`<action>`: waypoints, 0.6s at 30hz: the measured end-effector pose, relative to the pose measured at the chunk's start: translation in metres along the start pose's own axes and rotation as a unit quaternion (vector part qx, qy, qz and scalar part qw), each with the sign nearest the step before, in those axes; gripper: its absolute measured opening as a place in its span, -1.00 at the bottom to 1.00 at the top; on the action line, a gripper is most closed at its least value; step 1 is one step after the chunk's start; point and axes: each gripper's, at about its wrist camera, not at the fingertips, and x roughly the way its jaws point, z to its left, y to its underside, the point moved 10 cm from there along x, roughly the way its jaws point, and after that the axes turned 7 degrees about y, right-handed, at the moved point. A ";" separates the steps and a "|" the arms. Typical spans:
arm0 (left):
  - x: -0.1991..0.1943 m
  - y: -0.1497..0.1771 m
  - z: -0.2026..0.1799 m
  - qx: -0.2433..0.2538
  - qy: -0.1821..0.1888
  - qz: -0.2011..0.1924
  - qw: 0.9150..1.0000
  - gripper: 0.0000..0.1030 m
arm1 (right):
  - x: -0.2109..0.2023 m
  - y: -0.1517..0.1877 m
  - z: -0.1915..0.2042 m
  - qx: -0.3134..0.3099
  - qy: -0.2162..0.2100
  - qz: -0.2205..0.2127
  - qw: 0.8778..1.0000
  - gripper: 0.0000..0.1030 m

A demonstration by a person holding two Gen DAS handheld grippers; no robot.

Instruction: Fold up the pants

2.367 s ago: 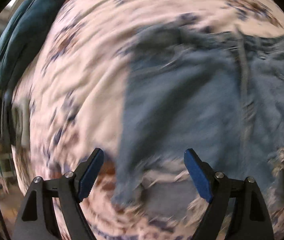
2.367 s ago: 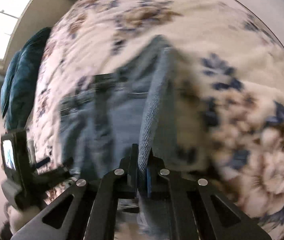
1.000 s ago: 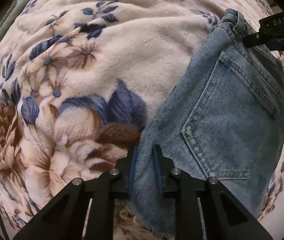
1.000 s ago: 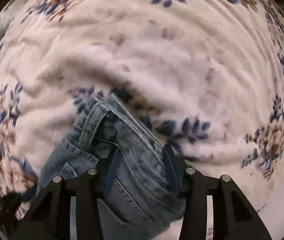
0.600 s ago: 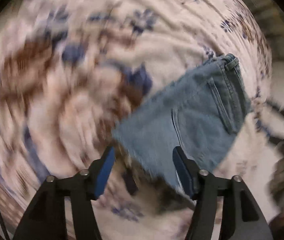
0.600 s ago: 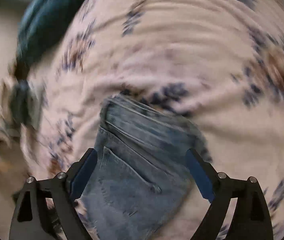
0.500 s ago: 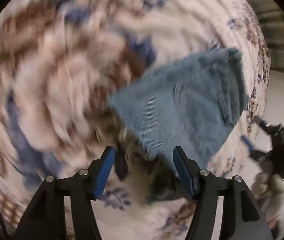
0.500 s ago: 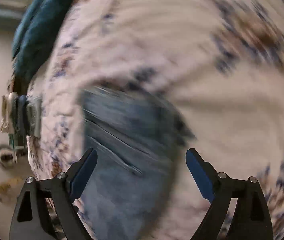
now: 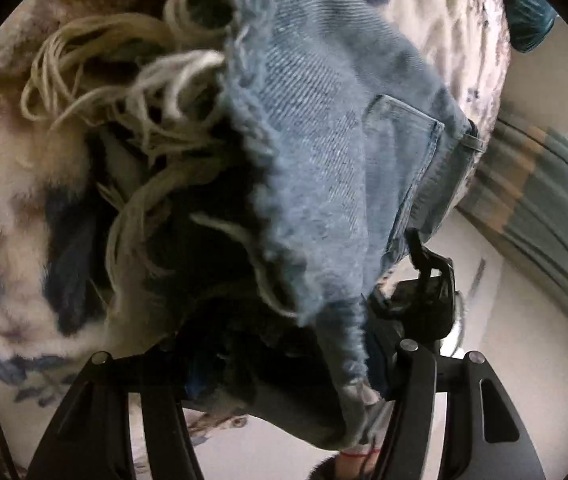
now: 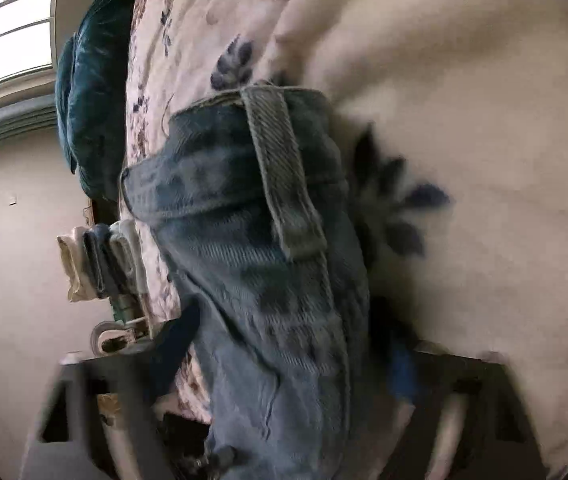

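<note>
Right now the faded blue denim pants with frayed hems (image 9: pixel 323 128) lie folded on the cream plush blanket printed with blue and brown flowers (image 10: pixel 463 140), near that blanket's edge; in the left wrist view the raw hem with its long pale loose threads (image 9: pixel 124 92) fills the near field, and a back pocket (image 9: pixel 399 160) shows beyond it; in the right wrist view the waistband and a belt loop (image 10: pixel 284 168) sit closest. The left gripper (image 9: pixel 268 372) straddles the frayed end, its jaws set wide with denim bunched between them but not clamped; the right gripper (image 10: pixel 295 360), blurred by motion, likewise has its jaws spread on either side of the waistband end, pinching nothing that I can see. The step in hand looks like taking both ends of the bundle for the next fold or a final squaring; to do it well, each gripper should bite through all the denim layers at once, well back from the stringy fringe, since threads alone would slip; the two ends should then be raised together so the stack does not slide apart. Beyond the pants, a dark teal velvet cushion (image 10: pixel 88 100) rests at the blanket's far edge by a bright window (image 10: pixel 8 36); small folded cloths (image 10: pixel 100 256) lie just beside the blanket's edge.
</note>
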 end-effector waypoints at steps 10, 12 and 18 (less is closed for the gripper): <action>-0.069 0.047 0.004 0.145 -0.152 -0.018 0.977 0.14 | -0.062 0.049 -0.039 0.093 -0.012 -0.080 0.992 -0.61; -0.068 0.057 0.009 0.134 -0.149 -0.011 0.980 0.15 | -0.061 0.058 -0.046 0.085 0.011 -0.068 0.994 -0.19; -0.054 0.027 -0.009 0.127 -0.117 -0.033 0.984 0.15 | -0.073 0.033 -0.056 0.054 0.055 -0.037 0.996 0.22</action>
